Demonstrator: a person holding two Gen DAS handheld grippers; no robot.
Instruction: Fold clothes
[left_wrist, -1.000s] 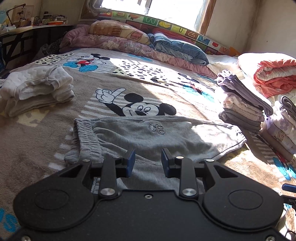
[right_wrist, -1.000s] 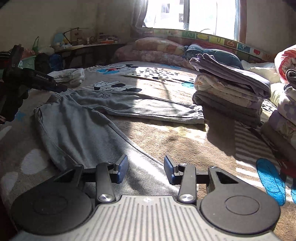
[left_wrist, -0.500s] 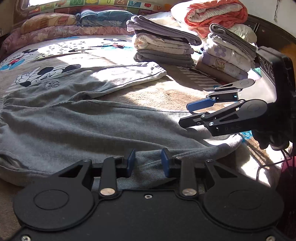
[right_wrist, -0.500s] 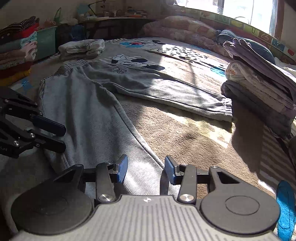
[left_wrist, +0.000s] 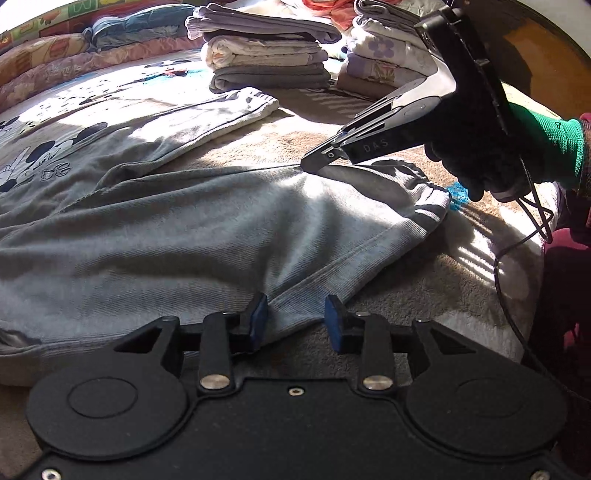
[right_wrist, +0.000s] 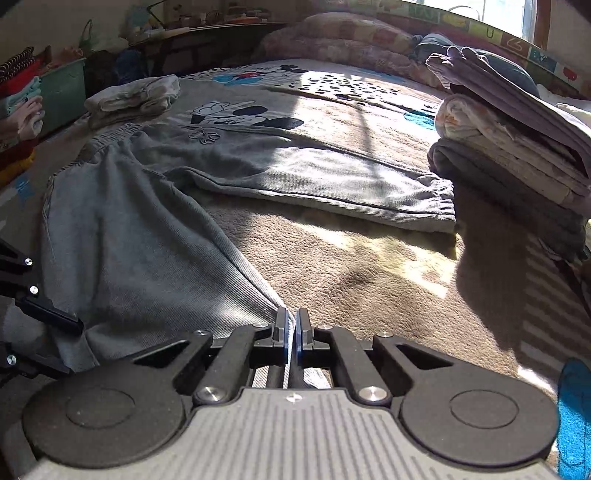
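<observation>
Garment: grey sweatpants (left_wrist: 192, 229) spread flat on the bed, waistband toward the far left, both legs running toward the folded stacks
Near leg: lying across the foreground of the left wrist view, cuff (left_wrist: 432, 192) gathered and slightly raised from the blanket
Far leg: stretched out flat in sunlight, cuff (right_wrist: 439, 201) just beside the stack of folded clothes
Embroidery: small looped emblem (right_wrist: 203, 137) on the upper part of the pants, near the waistband
Left gripper (left_wrist: 295, 319): jaws open, blue pads either side of the lower edge of the near leg, fabric lying between them, not clamped
Right gripper (right_wrist: 293, 334): jaws closed on the upper edge of the near leg close to the cuff, cloth pulled into a small ridge at the tips; same tool seen from the side in the left wrist view (left_wrist: 332, 155)
Hand: dark glove with green cuff (left_wrist: 517, 147) wrapped around the right gripper's handle, black cable hanging below
Bed: beige blanket (right_wrist: 351, 280) with cartoon mouse print, striped patch at the right
Folded stack: purple, cream and grey pieces (left_wrist: 266, 55) piled at the far side, second flowered pile (left_wrist: 384, 62) just beside it
Other folded item: pale bundle (right_wrist: 136, 98) at the far left of the bed, well apart from the pants
Pillows: row along the window wall (right_wrist: 351, 40)
</observation>
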